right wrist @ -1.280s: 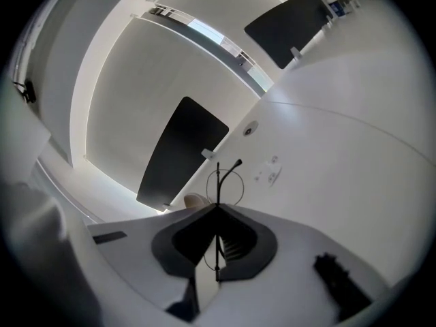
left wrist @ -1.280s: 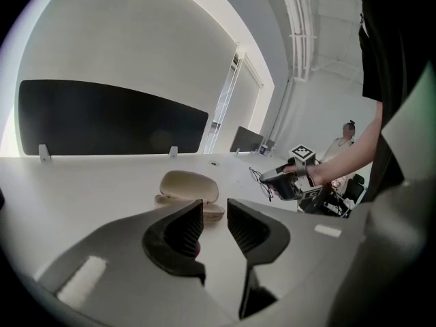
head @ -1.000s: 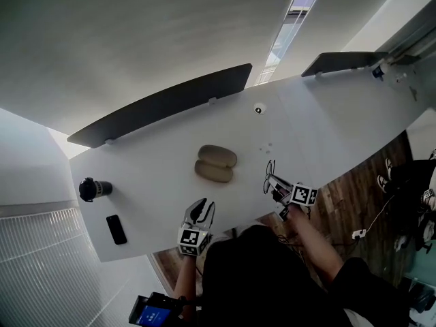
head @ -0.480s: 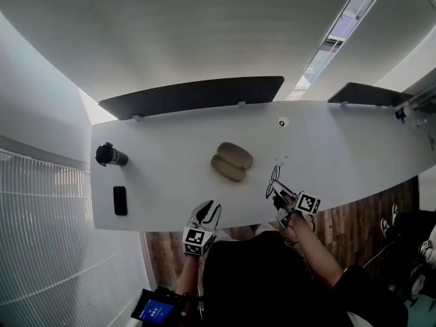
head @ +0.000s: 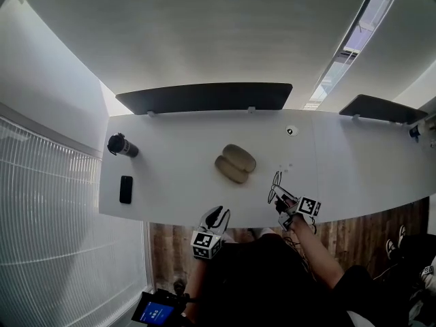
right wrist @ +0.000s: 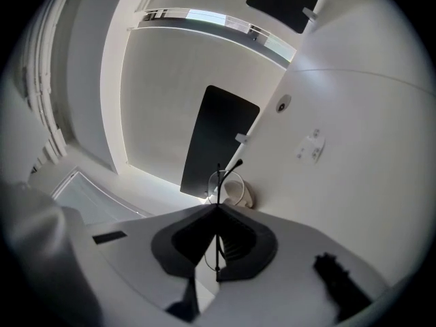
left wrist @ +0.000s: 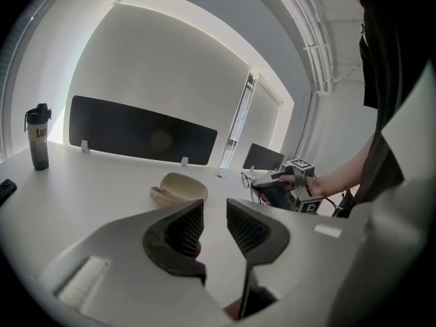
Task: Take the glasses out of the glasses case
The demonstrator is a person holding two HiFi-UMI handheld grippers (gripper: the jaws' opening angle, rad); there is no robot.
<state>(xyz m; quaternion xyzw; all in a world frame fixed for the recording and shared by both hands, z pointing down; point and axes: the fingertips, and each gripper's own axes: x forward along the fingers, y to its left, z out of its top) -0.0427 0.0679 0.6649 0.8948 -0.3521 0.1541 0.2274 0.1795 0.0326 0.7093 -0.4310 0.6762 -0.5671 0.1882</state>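
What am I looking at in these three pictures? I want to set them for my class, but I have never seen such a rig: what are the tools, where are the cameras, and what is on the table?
There is no robot here: a person holds a two-jaw gripper in each hand. The head view comes from a camera on the person's head, looking down at a white table. The other two views come from cameras riding on the grippers, each looking along its own jaws. On the table are an open case, a bottle and a phone. The left gripper is open and empty. The right gripper is shut on the thin frame of the glasses, which are already out of the case.
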